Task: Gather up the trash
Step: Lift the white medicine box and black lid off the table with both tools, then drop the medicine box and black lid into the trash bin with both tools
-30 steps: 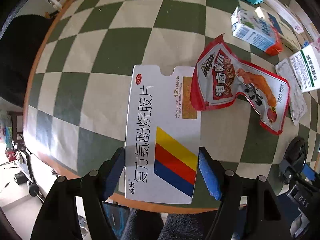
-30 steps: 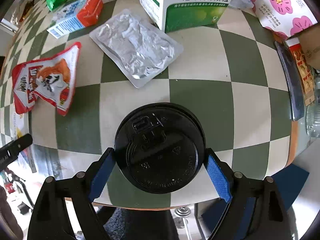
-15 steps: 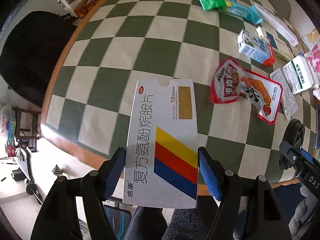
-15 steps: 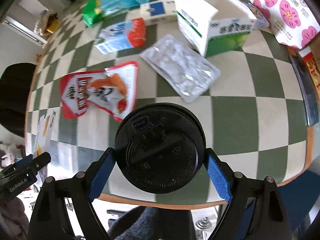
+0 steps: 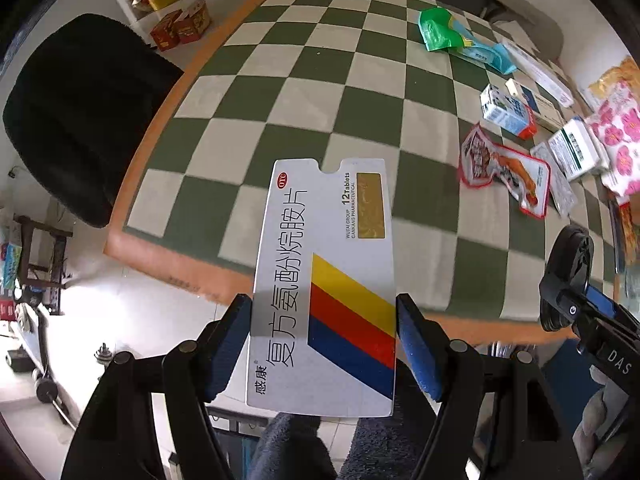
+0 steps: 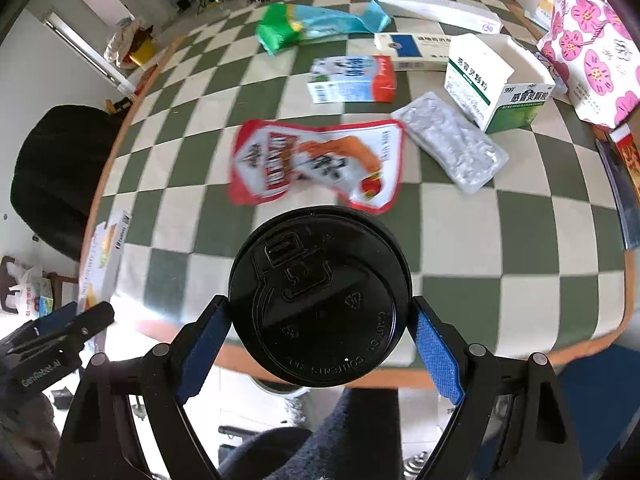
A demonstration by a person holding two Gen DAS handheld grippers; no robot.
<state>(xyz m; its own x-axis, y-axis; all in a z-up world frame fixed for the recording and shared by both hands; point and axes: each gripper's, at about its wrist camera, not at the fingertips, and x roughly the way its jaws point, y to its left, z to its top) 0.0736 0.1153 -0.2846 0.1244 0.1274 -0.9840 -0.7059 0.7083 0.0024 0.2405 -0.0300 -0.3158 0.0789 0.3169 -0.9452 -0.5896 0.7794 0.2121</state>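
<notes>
A flat white medicine box (image 5: 320, 240) with yellow, red and blue stripes is clamped between the pads of my left gripper (image 5: 322, 312), above the table's near edge. My right gripper (image 6: 320, 312) is shut on a round black cup lid (image 6: 320, 288); anything under the lid is hidden. In the left wrist view the right gripper (image 5: 576, 296) hangs at the right edge. The right wrist view shows the left gripper (image 6: 68, 328) low on the left with the box (image 6: 104, 256). A red snack pouch (image 6: 320, 164) and a foil blister pack (image 6: 452, 144) lie on the table.
On the green-and-cream checkered table (image 5: 320, 80) also lie a blue-and-red carton (image 6: 352, 78), a green-and-white medicine box (image 6: 496, 84), a green and blue wrapper (image 6: 316, 22) and a floral bag (image 6: 588, 40). A black chair (image 5: 80, 112) stands at the table's left side.
Both grippers have risen and drawn back toward the table's near edge, each keeping its grip. The table and the litter on it now look smaller and farther away.
</notes>
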